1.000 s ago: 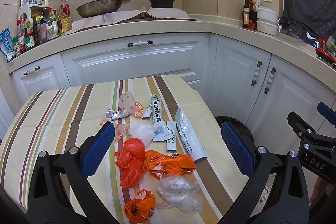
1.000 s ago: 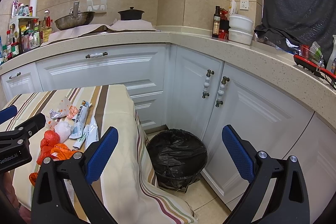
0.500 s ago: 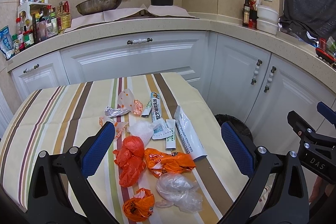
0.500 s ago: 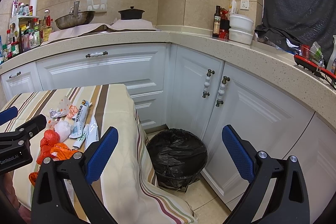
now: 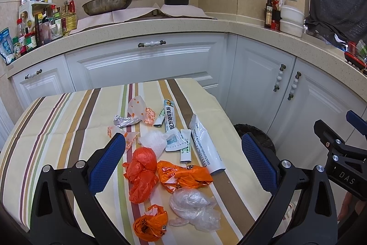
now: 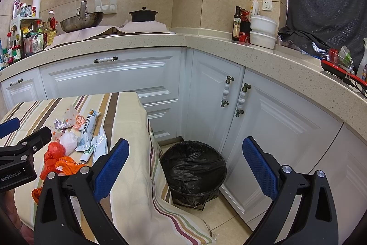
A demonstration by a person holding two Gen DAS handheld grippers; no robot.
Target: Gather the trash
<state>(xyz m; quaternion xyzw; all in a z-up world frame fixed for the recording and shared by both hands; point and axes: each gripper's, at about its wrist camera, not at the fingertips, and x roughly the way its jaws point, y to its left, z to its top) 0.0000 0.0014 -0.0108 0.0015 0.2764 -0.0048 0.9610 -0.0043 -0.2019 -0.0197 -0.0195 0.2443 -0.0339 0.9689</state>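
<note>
Barely anything shifted: left gripper (image 5: 183, 157) edged slightly back above the desk (image 5: 57, 121) trash, both grippers' fingers apart, empty, nothing binned yet

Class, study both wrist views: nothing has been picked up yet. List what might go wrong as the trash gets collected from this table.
1. The crumpled clear plastic lies near the table's front edge; a clumsy grab may push it off.
2. The orange bags overlap, so the open left gripper may lift several and drop one.
3. The black-lined bin sits low beside the draped striped tablecloth; the open right gripper could snag it.
</note>
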